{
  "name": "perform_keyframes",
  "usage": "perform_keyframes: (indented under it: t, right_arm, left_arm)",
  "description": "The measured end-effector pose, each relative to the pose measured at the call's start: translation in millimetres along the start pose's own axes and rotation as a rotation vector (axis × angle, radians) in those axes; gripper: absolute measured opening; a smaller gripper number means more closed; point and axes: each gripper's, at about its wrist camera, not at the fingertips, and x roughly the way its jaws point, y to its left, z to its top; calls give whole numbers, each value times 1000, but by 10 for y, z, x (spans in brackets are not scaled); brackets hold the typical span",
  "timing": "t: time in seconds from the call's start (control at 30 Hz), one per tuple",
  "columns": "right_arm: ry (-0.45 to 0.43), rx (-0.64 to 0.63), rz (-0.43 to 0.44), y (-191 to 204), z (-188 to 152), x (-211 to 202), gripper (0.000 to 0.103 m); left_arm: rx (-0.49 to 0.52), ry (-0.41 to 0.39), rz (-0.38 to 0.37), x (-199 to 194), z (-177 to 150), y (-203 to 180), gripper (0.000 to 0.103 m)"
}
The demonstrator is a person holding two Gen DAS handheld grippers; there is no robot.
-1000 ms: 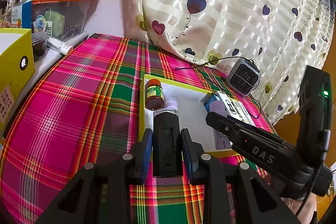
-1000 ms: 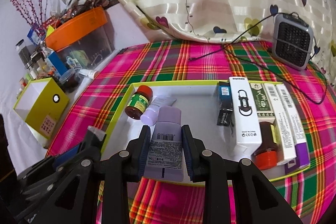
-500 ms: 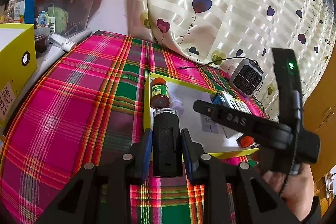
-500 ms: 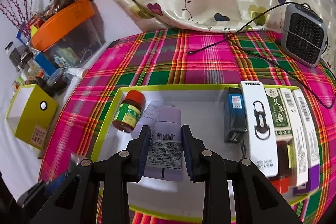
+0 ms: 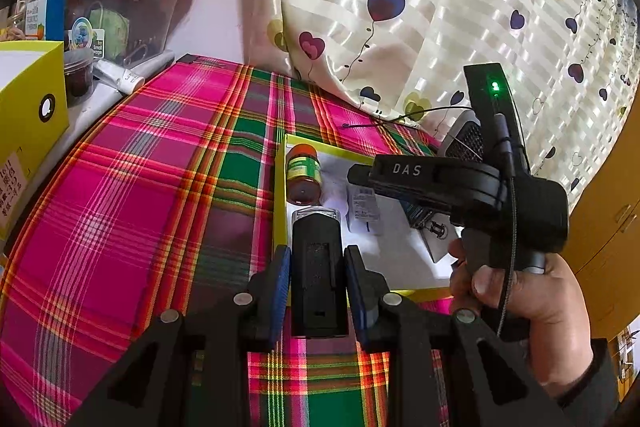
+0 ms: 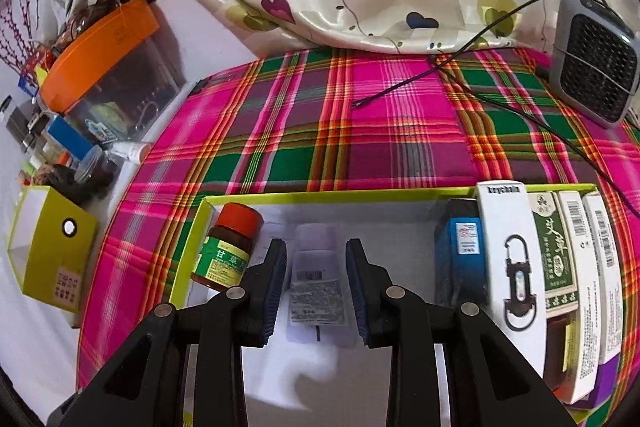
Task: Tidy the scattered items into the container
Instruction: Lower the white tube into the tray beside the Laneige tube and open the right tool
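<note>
1. Two grippers are in play, working left to right! The left gripper (image 5: pixel 317 277) sits clamped on a black rectangular device (image 5: pixel 318 263), held over the plaid cloth (image 5: pixel 140 187) right at the near-left edge of the yellow-rimmed tray (image 6: pixel 304 195).
2. That device looks rigid and smooth-sided, moderately light I'd judge; gripping the flat long sides at mid-body, as now, suits it.
3. Next, an orange-capped jar (image 6: pixel 228 247) lies in the tray's left corner.
4. Beside it, the pale lavender tube (image 6: pixel 318 281) lies on the tray floor between the right gripper (image 6: pixel 316 285) pads, which stand slightly off its sides; released, it seems. Soft, squeezable, probably slippery: take it across the barcode section.
5. Far right, boxes including a white keychain box (image 6: pixel 510 259) stand packed together.
</note>
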Motion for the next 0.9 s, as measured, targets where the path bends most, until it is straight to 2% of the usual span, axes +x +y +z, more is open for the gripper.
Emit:
perform_keyframes:
  t: [0.1, 0.3, 0.53, 0.7, 0.9]
  right_arm:
    - [-11, 8, 6, -34, -36, -59, 31]
    - [22, -24, -19, -4, -139, -34, 17]
    - [23, -35, -4, 7, -108, 22, 17]
    - [-38, -34, 17, -28, -167, -224, 17]
    - [-140, -39, 77, -24, -532, -664, 19]
  left_arm:
    - [1, 0, 0, 0, -5, -3, 28]
    - [8, 2, -1, 7, -16, -20, 28]
    - [11, 4, -1, 15, -13, -37, 28]
    - [11, 4, 0, 14, -13, -43, 28]
    - [29, 0, 8, 10, -19, -64, 28]
